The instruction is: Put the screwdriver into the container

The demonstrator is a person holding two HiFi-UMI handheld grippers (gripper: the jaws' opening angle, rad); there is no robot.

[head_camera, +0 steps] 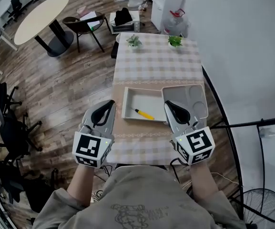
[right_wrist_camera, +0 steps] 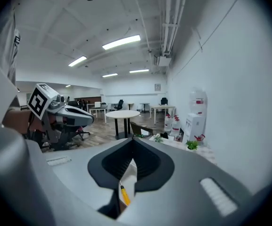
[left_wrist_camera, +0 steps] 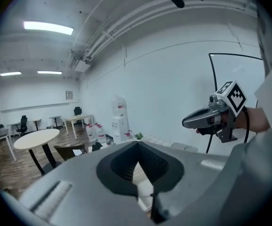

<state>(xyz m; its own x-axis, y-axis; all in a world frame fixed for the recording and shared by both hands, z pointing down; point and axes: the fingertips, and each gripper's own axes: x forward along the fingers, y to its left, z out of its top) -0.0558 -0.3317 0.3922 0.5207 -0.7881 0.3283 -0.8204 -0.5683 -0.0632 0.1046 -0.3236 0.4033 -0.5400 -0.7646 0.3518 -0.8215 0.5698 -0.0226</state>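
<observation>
Hovering above the near edge of the tabletop (head_camera: 156, 66), the left tool (head_camera: 109, 104) and the right tool (head_camera: 168, 105) each have their jaws closed tip to tip with nothing between them. Just beyond them the screwdriver (head_camera: 143, 113) lies flat in a shallow white tray (head_camera: 126, 104), its yellow handle toward the right and its dark shaft toward the left. Just beside that tray on the right sits a grey divided container (head_camera: 205, 101), with no contents visible. The screwdriver is probably light, stiff and not fragile. Its thin shaft could slip, so pinching across the thicker handle seems the safer hold. Farther off stand two small potted plants (head_camera: 134, 41).
</observation>
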